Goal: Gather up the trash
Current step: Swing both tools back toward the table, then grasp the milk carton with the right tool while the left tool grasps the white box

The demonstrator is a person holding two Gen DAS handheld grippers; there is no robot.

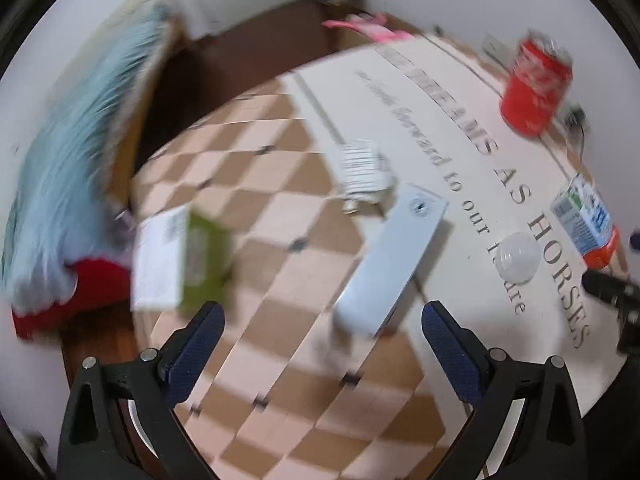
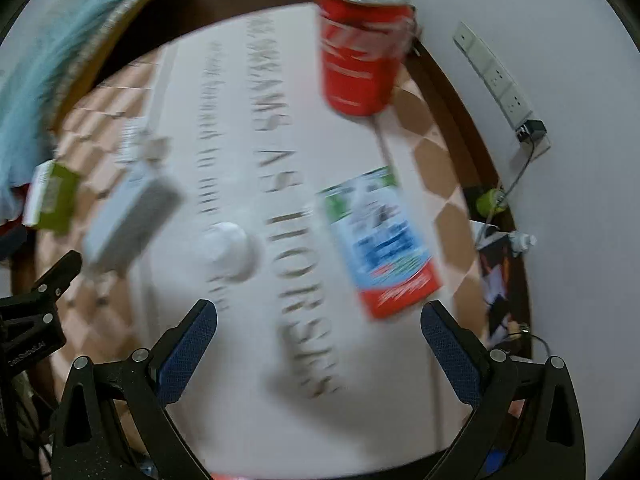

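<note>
Red can (image 2: 362,52) upright nr carton (image 2: 380,240); white lid (image 2: 230,250) between boxes.

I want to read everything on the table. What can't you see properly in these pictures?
- Left view: the crumpled barcode wrapper is smeared by motion blur.
- Left view: the carton is cut off by the lens edge.
- Right view: the red can label is blurred.
- Both views: the tablecloth lettering blurs at its start.

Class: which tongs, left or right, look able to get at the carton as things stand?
Probably the right tongs: they are open, and the carton lies just ahead of them, slightly right, with nothing between. In the left view the carton sits far off to the right.
</note>
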